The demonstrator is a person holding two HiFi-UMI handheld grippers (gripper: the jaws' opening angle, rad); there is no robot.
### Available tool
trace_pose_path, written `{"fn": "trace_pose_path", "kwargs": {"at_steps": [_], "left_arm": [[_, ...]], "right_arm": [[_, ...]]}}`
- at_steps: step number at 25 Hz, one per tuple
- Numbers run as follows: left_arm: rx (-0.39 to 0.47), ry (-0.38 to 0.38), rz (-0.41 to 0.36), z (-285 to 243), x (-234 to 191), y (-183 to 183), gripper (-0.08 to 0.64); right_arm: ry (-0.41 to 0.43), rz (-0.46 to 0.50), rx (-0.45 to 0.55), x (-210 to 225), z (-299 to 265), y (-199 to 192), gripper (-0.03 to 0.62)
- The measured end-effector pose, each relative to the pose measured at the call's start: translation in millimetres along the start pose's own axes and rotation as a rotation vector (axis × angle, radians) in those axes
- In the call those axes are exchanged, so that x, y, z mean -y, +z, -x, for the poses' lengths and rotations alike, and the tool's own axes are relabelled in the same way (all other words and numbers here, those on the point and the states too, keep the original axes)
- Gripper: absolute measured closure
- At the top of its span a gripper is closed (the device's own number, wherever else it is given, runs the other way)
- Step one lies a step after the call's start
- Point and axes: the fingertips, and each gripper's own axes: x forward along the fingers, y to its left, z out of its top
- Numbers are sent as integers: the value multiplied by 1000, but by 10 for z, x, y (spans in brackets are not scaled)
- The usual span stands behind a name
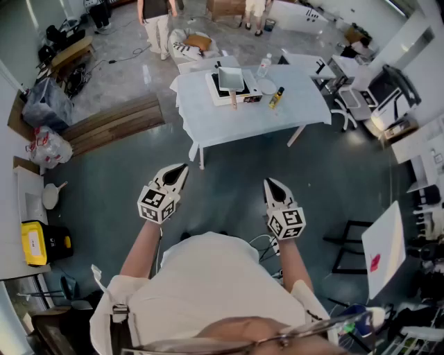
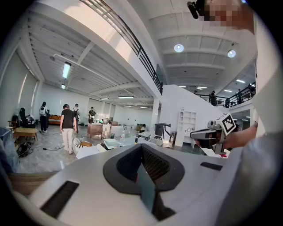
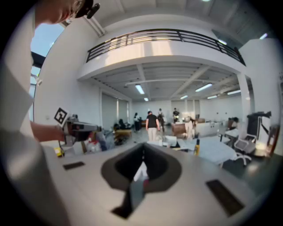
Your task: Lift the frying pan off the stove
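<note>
The frying pan (image 1: 231, 78), grey with a wooden handle pointing toward me, sits on a black-topped stove (image 1: 220, 92) on the white table (image 1: 236, 118) far ahead in the head view. My left gripper (image 1: 182, 167) and right gripper (image 1: 269, 182) are held out over the dark floor, well short of the table. Both are shut with nothing between the jaws. In the left gripper view the left gripper (image 2: 142, 148) points level toward the distant table (image 2: 116, 144). The right gripper (image 3: 143, 148) likewise faces the table (image 3: 212, 151) from afar.
A clear bottle (image 1: 263, 66) and a yellow-capped bottle (image 1: 277, 97) stand on the table beside the stove. People (image 1: 156, 21) stand beyond it. Bags (image 1: 47, 147) and a wooden platform (image 1: 114, 123) lie at left, desks and a chair (image 1: 354, 104) at right.
</note>
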Motion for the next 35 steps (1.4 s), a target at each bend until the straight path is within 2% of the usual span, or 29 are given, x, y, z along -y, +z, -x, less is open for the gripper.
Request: {"fn": "trace_pose_path", "kwargs": {"at_steps": [16, 35], "left_arm": [[-16, 8, 5, -178, 109, -29, 529], [-4, 109, 44, -522, 560, -138, 529]], "right_arm": [[13, -21, -3, 190, -14, -15, 560], [134, 0, -8, 758, 19, -122, 560]]}}
